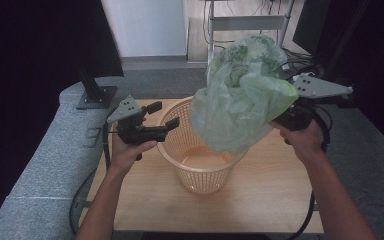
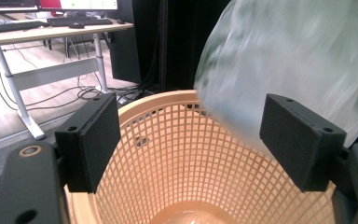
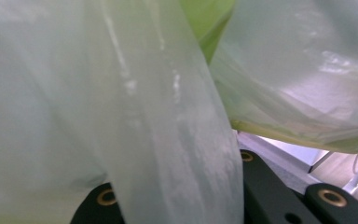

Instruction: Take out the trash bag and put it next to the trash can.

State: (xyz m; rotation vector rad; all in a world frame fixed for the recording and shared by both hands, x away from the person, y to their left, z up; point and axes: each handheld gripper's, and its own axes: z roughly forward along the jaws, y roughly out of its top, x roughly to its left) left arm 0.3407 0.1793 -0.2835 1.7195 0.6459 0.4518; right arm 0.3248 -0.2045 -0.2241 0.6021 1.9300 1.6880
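Left gripper (image 1: 164, 114) held level at left rim of orange mesh basket (image 1: 180, 150), jaws spread wide, nothing gripped; rim seen between the jaws in left gripper view. Basket stood upright at middle of tabletop (image 1: 260, 200). Green plastic bag (image 1: 240, 95) held aloft, billowing over basket mouth, lower end dipped just inside right rim. Right gripper (image 1: 289, 117) clamped tight on bag film. Bag's loose edge judged up and right of left jaws; left gripper nearer to it.

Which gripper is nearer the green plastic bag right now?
Right. The right gripper is shut on the green plastic bag; the left gripper hangs open beside the basket's rim, apart from the bag.
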